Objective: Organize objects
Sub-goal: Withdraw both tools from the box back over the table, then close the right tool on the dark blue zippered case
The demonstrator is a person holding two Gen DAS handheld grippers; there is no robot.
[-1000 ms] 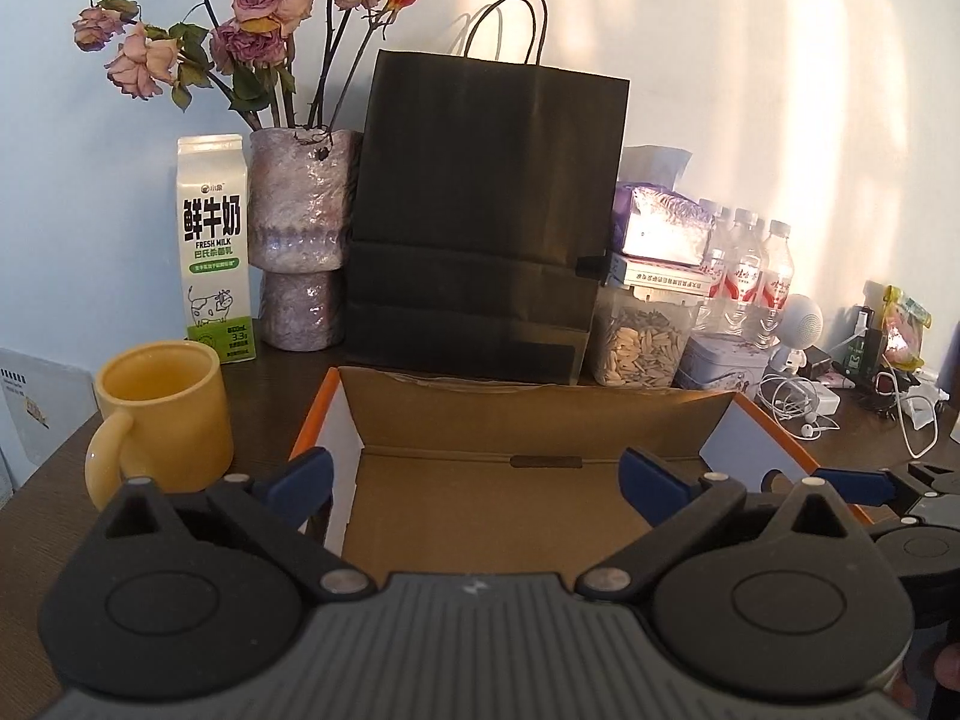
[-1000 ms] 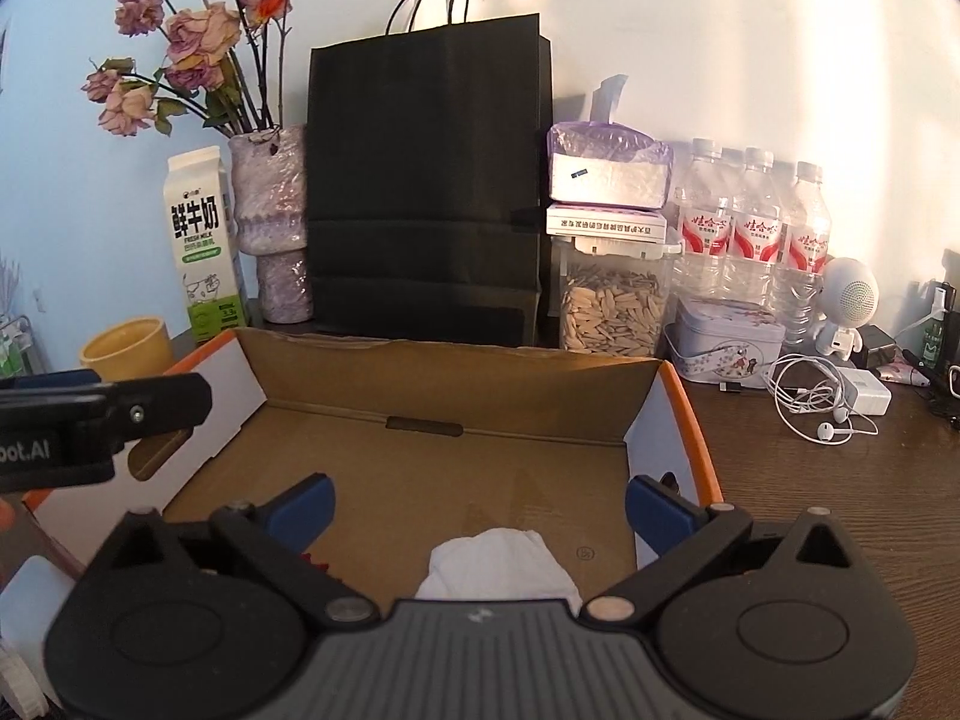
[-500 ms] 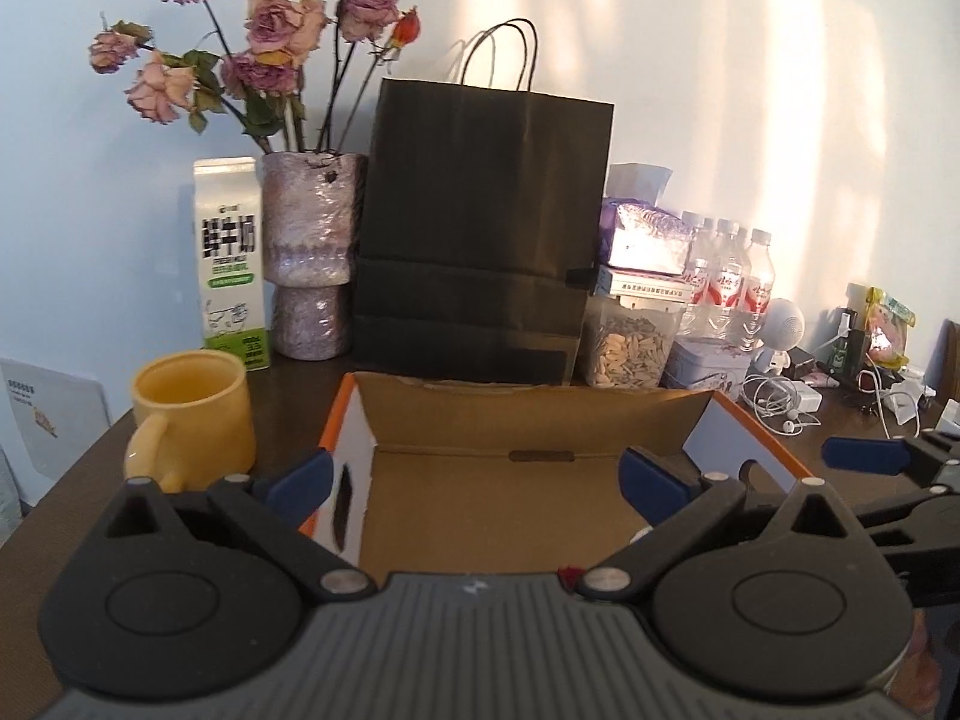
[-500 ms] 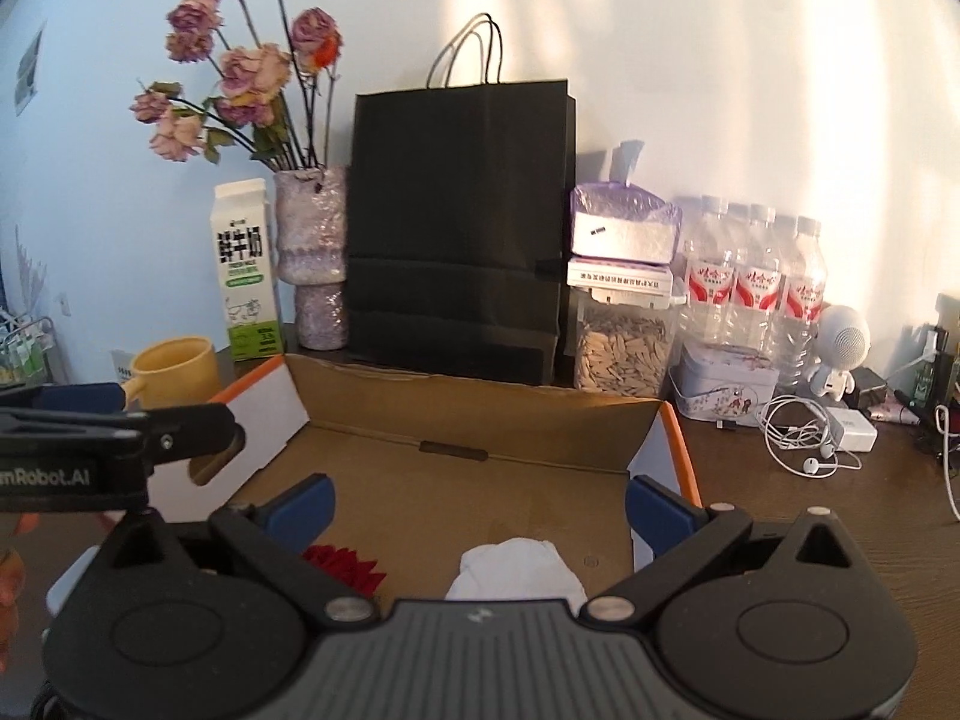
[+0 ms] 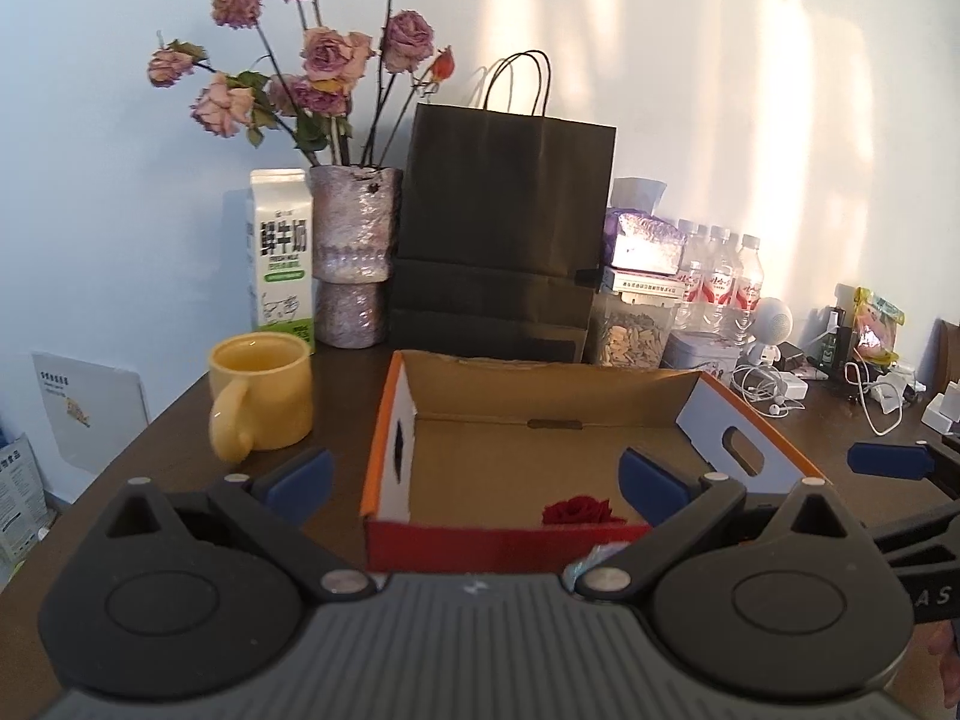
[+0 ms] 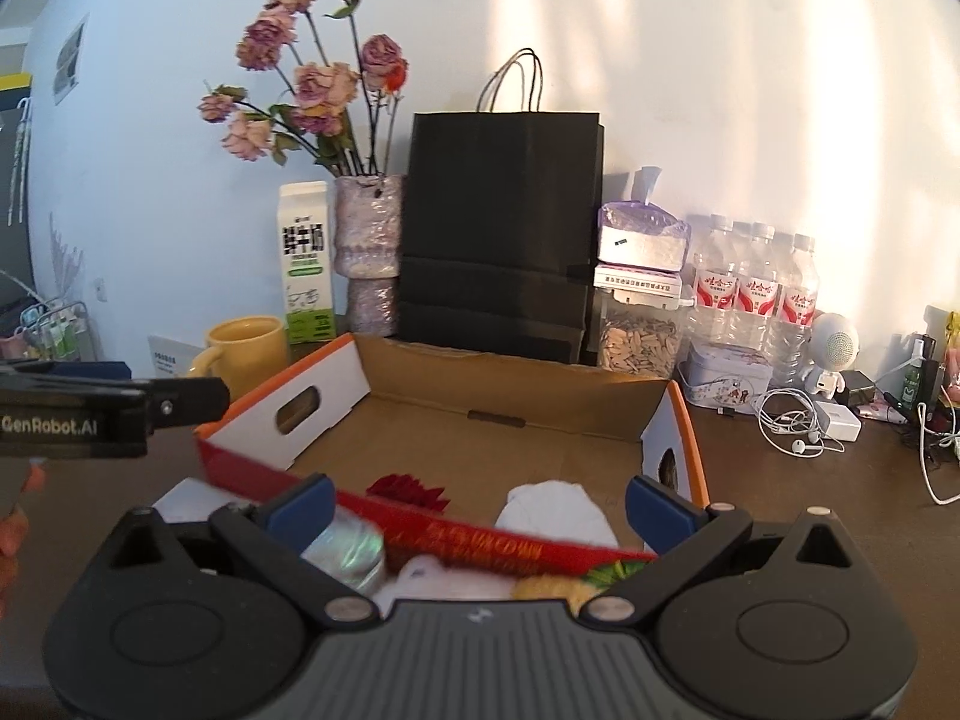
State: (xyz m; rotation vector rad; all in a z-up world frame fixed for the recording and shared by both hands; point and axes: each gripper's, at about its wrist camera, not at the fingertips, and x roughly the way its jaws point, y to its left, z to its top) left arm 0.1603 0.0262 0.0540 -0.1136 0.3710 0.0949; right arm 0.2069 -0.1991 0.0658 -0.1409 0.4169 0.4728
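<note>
The left gripper (image 5: pixel 474 471) stands wide open and holds nothing; its side, seen from the right wrist view, reads "GenRobot.AI". The right gripper (image 6: pixel 477 501) is likewise spread wide and empty. Just ahead of both lies an open cardboard box (image 6: pixel 510 396) with orange edges and a red front wall with writing too blurred to read. Inside it are a red flower (image 6: pixel 408 489) and a white cloth (image 6: pixel 555 510). Left of the box sits a yellow mug (image 5: pixel 261 396); behind it a milk carton (image 5: pixel 281 252) marked "鲜牛奶". A black paper bag (image 5: pixel 504 228) and water bottles (image 6: pixel 756 294) line the white wall on the dark wooden table (image 6: pixel 810 510).
</note>
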